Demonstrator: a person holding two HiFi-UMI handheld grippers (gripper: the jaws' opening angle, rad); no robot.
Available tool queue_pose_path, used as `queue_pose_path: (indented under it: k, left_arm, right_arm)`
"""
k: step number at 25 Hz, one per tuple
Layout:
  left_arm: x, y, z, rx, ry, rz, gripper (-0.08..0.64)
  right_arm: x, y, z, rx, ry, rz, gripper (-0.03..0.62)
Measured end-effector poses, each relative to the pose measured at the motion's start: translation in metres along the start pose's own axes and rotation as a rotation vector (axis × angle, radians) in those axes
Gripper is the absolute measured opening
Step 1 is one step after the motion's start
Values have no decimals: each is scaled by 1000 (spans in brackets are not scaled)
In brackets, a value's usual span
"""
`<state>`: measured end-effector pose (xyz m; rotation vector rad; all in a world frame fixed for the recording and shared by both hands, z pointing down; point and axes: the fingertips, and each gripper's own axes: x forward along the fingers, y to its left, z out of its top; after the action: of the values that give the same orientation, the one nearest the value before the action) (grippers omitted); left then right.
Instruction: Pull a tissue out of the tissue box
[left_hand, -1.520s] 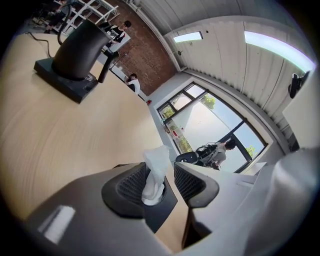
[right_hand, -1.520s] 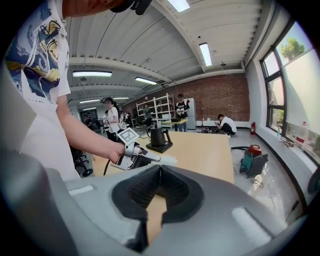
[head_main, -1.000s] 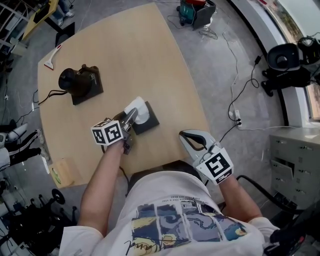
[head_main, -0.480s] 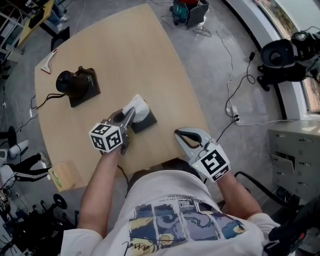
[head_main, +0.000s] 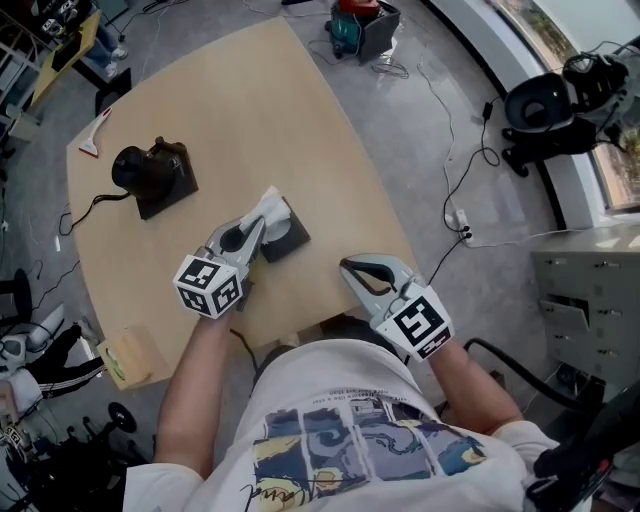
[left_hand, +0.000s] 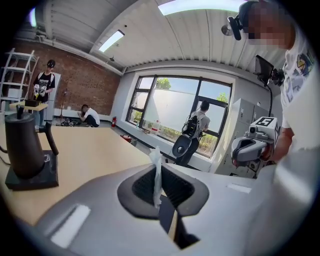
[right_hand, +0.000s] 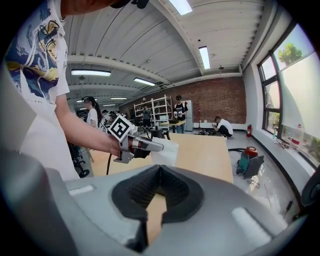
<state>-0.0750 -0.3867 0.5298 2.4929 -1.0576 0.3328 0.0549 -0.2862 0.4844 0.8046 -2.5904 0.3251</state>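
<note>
A white tissue (head_main: 270, 208) rises from the dark, flat tissue box (head_main: 291, 240) on the wooden table (head_main: 250, 100). My left gripper (head_main: 262, 223) is shut on the tissue just above the box; a thin strip of tissue (left_hand: 156, 162) stands pinched between its jaws. From the right gripper view the tissue (right_hand: 167, 152) hangs off the left gripper (right_hand: 150, 145). My right gripper (head_main: 346, 266) is shut and empty, hovering at the table's near edge, right of the box.
A black kettle (head_main: 145, 166) on a dark base stands at the table's left, its cord running off the edge. A small tan box (head_main: 126, 357) lies at the near-left corner. A red-handled tool (head_main: 97, 123) lies at the far left. Cables cross the floor to the right.
The left gripper has risen and rolled, drawing the tissue up from the box. The right gripper has drifted a little toward the table.
</note>
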Motion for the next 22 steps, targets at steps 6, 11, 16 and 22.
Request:
queue_pose_path:
  k: [6,11,16,22]
  left_arm:
    - [-29,-21,21,56,-57,-32,6]
    - [-63,-48,39,105,-112,-76,6]
    - [-105,-93,48,190,-162,-124,6]
    - [-159,-133,59,230,-209,-159,6]
  right_arm:
    - [-1,22,6,-19,-14,-15,3]
    - [-4,45,12,-42,-22,-37,3]
    - [-16,74,8,-48,-37,-70,3]
    - [-29,107,12,-74,-43,-109,3]
